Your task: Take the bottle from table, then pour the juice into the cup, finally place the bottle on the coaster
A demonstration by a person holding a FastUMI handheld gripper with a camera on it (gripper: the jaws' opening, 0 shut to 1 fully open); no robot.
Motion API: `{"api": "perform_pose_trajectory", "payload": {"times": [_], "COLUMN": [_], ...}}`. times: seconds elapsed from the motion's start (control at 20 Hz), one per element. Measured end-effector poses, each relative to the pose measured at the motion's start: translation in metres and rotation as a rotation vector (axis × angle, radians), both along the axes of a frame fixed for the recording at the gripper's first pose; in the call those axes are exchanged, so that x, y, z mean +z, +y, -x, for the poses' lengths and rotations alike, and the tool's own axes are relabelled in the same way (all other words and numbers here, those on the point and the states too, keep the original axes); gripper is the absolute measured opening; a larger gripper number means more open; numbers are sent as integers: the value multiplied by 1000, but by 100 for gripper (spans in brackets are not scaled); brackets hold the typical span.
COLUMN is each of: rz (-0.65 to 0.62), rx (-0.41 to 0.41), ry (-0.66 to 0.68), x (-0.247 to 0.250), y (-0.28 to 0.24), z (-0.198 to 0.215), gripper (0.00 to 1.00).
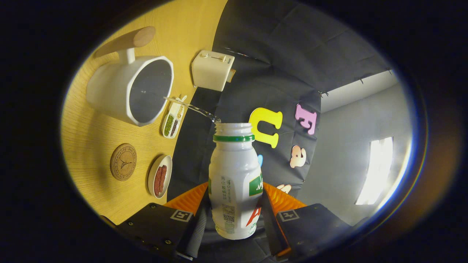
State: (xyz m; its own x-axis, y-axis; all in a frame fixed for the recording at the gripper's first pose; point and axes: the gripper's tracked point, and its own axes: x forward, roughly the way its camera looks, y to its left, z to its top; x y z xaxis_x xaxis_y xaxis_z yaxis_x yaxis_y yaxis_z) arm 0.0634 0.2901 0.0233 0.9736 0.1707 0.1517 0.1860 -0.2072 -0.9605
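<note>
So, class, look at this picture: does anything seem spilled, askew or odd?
Nothing spilled. The gripper is shut on the tilted bottle, and a thin stream runs from its mouth into the white cup. The coaster lies bare.

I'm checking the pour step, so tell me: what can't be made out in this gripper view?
- How much juice is left: the bottle, clamped in the tongs, has opaque white walls.
- The level in the cup: its inside is dark and seen at a slant.
- The bottle's base: hidden between the fingers.
- The print on the coaster: too small.
</note>
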Motion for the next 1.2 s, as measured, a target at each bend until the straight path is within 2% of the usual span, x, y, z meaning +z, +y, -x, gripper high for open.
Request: {"api": "perform_pose_trajectory", "payload": {"times": [1.2], "rz": [54], "rx": [15], "ry": [-38], "x": [6], "y": [4], "z": [1], "gripper": [70]}}
